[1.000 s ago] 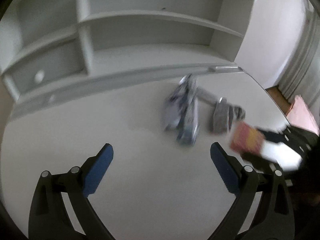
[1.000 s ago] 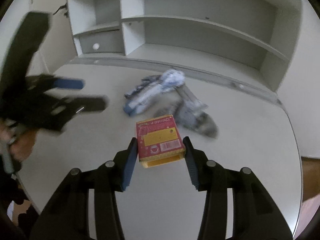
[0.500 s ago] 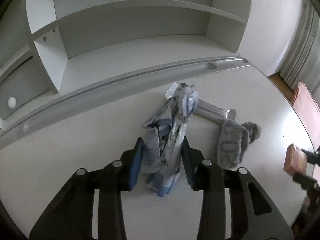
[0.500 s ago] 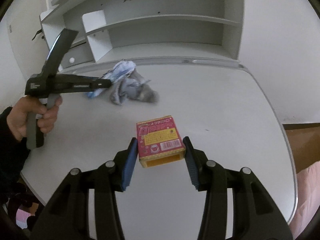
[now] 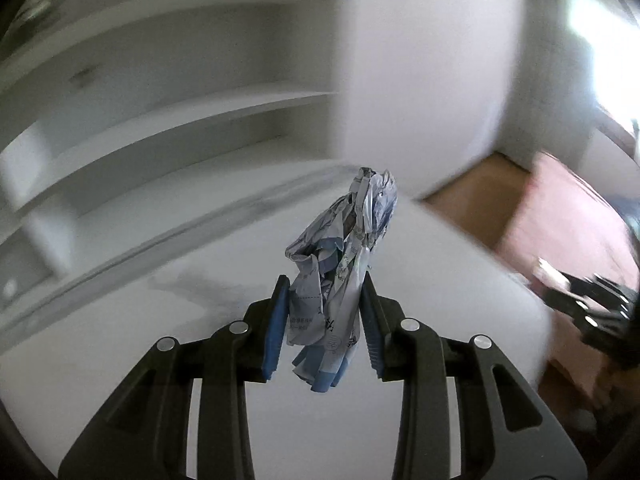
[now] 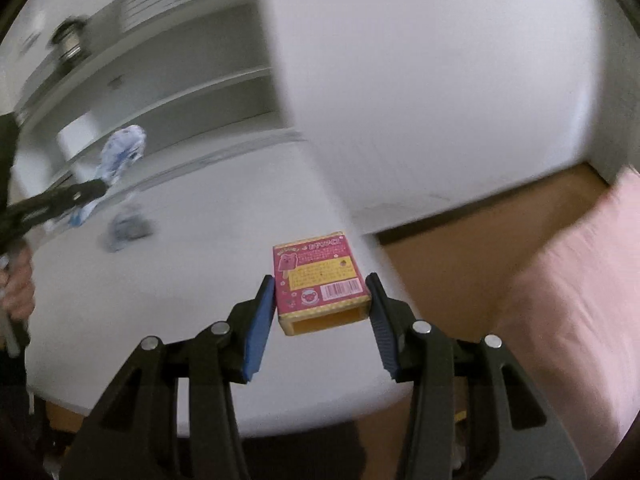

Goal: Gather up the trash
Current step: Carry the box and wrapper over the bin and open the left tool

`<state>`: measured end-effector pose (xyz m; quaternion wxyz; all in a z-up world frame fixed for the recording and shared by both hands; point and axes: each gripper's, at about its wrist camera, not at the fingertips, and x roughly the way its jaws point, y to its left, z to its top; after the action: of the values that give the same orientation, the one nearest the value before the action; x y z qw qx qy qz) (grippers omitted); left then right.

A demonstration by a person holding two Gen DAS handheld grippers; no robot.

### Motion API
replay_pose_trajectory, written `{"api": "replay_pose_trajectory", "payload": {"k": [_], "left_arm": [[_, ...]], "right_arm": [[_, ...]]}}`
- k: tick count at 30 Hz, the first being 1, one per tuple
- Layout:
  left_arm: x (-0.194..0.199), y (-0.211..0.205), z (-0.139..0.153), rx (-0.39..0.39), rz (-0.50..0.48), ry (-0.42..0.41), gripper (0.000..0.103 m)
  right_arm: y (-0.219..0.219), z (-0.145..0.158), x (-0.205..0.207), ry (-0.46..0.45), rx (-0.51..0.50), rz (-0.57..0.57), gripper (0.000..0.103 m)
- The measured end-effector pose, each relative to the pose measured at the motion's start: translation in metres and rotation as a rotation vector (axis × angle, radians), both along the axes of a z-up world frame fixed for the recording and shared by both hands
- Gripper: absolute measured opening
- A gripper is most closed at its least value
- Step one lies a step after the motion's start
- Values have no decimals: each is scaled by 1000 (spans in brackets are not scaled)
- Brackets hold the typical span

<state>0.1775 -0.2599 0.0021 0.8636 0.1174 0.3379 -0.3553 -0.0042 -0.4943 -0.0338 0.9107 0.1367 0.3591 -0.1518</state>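
Observation:
My left gripper [image 5: 325, 330] is shut on a crumpled blue and white wrapper [image 5: 344, 264] and holds it lifted above the white table [image 5: 140, 360]. From the right wrist view the same wrapper [image 6: 120, 152] hangs in the air at the left, with the left gripper [image 6: 86, 192] below it. My right gripper [image 6: 322, 312] is shut on a red and yellow snack box [image 6: 318, 278], held above the table's right edge [image 6: 328, 412]. A blurred grey crumpled piece [image 6: 128, 228] lies on the table.
White shelving [image 5: 160, 128] stands behind the table. A white wall panel [image 6: 420, 80] rises at the right. Wooden floor [image 6: 460, 248] and a pink surface [image 6: 568, 300] lie beyond the table's right edge. The right gripper shows blurred at the right of the left wrist view [image 5: 592, 304].
My left gripper has lifted the wrapper off the table and swung right. My right gripper has carried the snack box right, toward the table's edge.

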Motion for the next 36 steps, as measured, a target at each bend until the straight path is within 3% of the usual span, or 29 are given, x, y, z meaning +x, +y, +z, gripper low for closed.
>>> {"api": "replay_pose_trajectory", "payload": {"k": [9,15,20,25,29,33,36], "left_arm": [[-134,-171,-33,5,-456,112,34],[-223,-250,-89,74,-669,185,34],[-259,-294,-158,196,-734,198,34],[-270,-325,-215,294,-766,270,34],[-279,-338,-239,335,-776,277,34],[-278,-345,-243,340,-778,277,35],[-280,-348,-241,324,-776,265,46]], "right_arm": [[-103,-40,-155,46,64,-410,45],[-144,-90,-251,136,157,-618,45],[-160,-129,-288,196,228,-699,45],[-174,-170,-293,268,315,-713,45],[-176,-176,-287,277,330,-690,45],[-180,-176,-289,270,334,-691,45],[-173,-174,-287,267,332,-690,45]]}}
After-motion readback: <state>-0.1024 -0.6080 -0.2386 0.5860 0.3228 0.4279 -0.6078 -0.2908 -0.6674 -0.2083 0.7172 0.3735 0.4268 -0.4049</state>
